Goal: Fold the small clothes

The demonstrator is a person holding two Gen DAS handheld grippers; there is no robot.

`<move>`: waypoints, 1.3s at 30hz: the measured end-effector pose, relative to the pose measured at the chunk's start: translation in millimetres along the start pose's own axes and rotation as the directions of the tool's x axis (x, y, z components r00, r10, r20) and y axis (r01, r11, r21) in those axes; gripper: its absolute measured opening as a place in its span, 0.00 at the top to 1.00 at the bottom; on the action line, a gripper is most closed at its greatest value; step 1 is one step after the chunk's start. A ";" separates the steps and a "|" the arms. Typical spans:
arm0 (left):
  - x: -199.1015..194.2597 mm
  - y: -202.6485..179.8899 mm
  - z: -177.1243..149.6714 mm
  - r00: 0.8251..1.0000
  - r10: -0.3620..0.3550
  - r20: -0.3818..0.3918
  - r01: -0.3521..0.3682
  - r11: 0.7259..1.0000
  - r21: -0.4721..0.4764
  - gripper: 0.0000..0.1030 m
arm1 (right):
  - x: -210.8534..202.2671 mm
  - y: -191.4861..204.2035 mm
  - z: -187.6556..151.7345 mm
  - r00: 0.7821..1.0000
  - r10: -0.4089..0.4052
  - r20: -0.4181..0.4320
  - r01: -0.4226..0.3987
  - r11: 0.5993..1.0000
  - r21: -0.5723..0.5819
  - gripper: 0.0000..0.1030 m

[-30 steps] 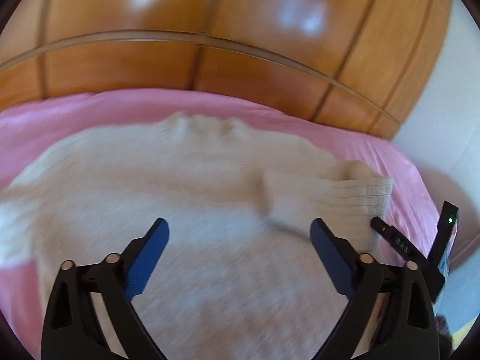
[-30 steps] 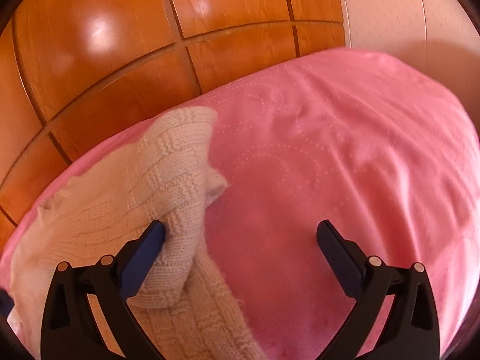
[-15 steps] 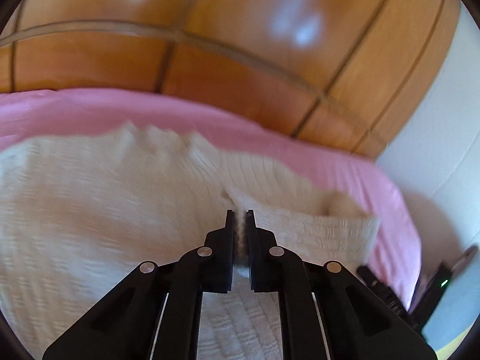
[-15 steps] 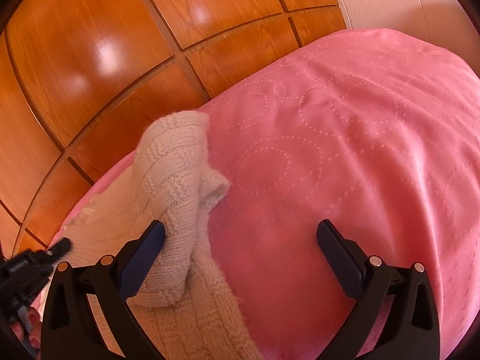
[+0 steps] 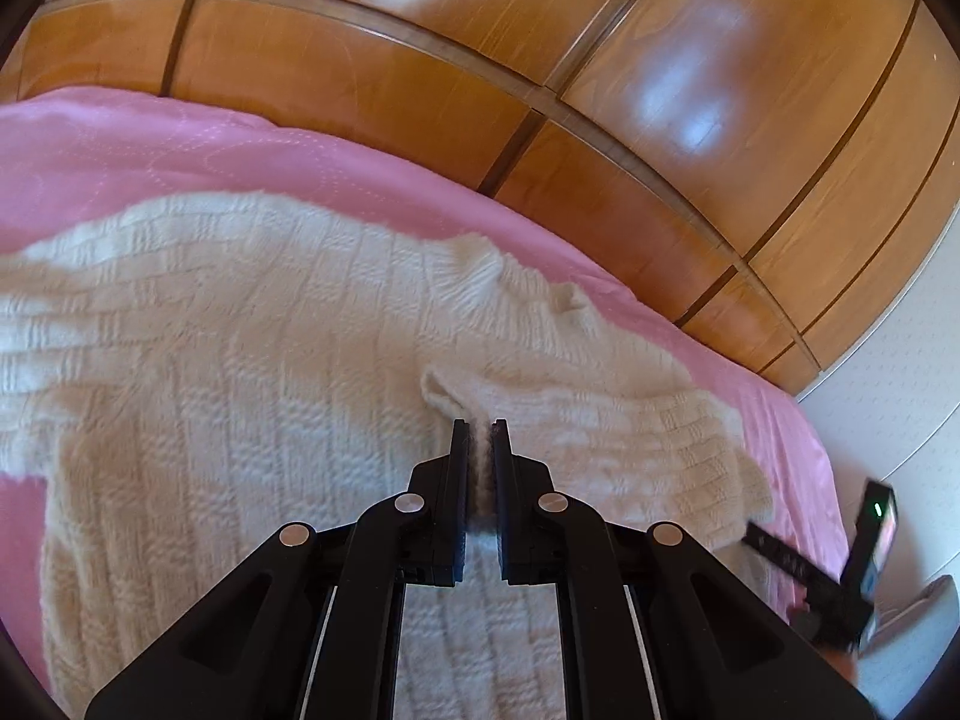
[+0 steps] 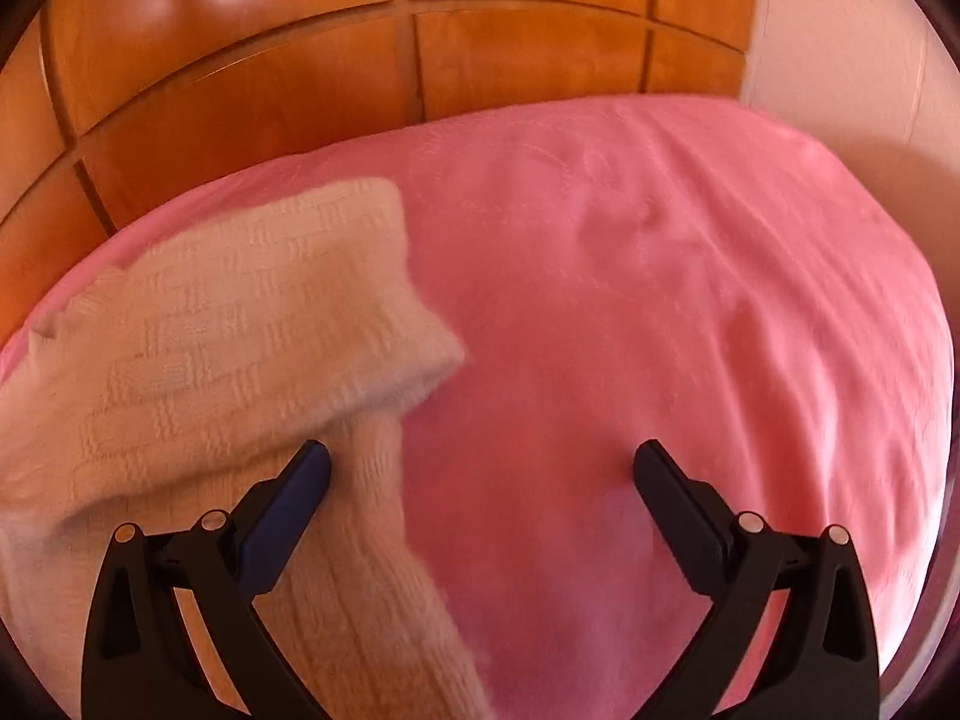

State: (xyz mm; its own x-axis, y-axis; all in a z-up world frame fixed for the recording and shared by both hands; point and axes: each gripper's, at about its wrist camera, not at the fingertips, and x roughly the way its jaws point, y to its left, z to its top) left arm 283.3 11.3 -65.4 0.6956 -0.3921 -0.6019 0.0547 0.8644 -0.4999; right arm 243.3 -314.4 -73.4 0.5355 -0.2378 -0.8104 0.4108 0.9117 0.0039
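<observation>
A cream knitted sweater [image 5: 240,372] lies spread on a pink bedspread [image 5: 150,150]. Its right sleeve [image 5: 630,438] is folded in across the body. My left gripper [image 5: 480,429] is shut on the cuff end of that sleeve, over the middle of the sweater. In the right wrist view the folded sleeve [image 6: 210,330] lies at the left on the bedspread [image 6: 660,300]. My right gripper [image 6: 480,468] is open and empty, its left finger [image 6: 300,486] resting against the sweater's right edge, its right finger over bare bedspread.
A glossy wooden panelled wall [image 5: 540,90] runs behind the bed. A white wall [image 5: 900,390] stands at the right. The other gripper's black body with a green light [image 5: 864,546] shows at the right edge of the left wrist view.
My left gripper closed on the sleeve cuff and has carried it leftward over the sweater's body. My right gripper stayed open and turned slightly toward the bed's right.
</observation>
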 end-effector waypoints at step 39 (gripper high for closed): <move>-1.9 45.1 -21.1 0.999 -0.015 -0.028 0.013 0.997 -0.076 0.66 | 33.1 -42.0 2.3 0.992 -0.123 0.021 0.113 0.959 0.259 0.02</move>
State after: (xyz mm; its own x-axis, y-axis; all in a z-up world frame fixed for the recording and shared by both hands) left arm 269.4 44.4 -99.9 0.6742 -0.4137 -0.6119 0.0093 0.8331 -0.5531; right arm 245.5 -361.3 -99.0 0.4966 -0.3553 -0.7919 0.6457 0.7609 0.0635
